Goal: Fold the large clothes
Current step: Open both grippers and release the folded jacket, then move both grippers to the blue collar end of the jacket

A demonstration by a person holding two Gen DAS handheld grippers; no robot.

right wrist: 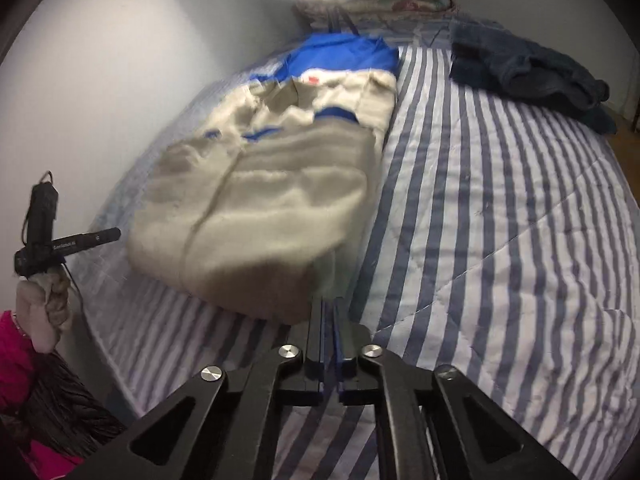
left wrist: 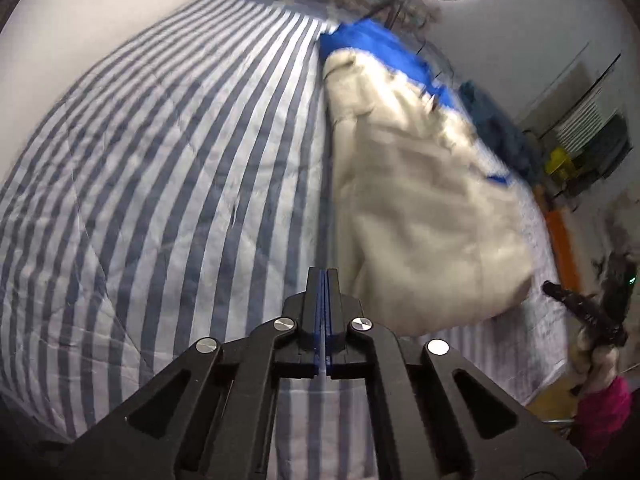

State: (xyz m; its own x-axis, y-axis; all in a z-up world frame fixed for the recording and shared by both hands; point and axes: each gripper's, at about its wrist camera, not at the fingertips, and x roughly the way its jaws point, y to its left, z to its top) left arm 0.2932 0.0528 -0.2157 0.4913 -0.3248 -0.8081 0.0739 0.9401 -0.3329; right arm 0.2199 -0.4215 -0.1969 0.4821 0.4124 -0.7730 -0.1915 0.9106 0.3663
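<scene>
Fold in progress: left gripper (left wrist: 325,276) clenched empty, right gripper (right wrist: 329,305) nearly closed, grip unclear, cream-and-blue fleece jacket (right wrist: 272,184) at 11 o'clock; next, regrasp hem.

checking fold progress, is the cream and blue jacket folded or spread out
Folded: the cream and blue jacket lies as a narrow doubled-over bundle on the striped quilt, sleeves tucked in rather than spread.

The quilt (right wrist: 500,200) is striped blue-grey and white; on it lies the cream garment (right wrist: 272,192) with a royal-blue yoke and blue trim bands, and a small red patch just below the yoke; beyond the garment's far right corner sits a dark navy cloth (right wrist: 528,68); the gripper frames are black with blue pads; a magenta sleeve (right wrist: 12,352) shows left of the garment.
</scene>
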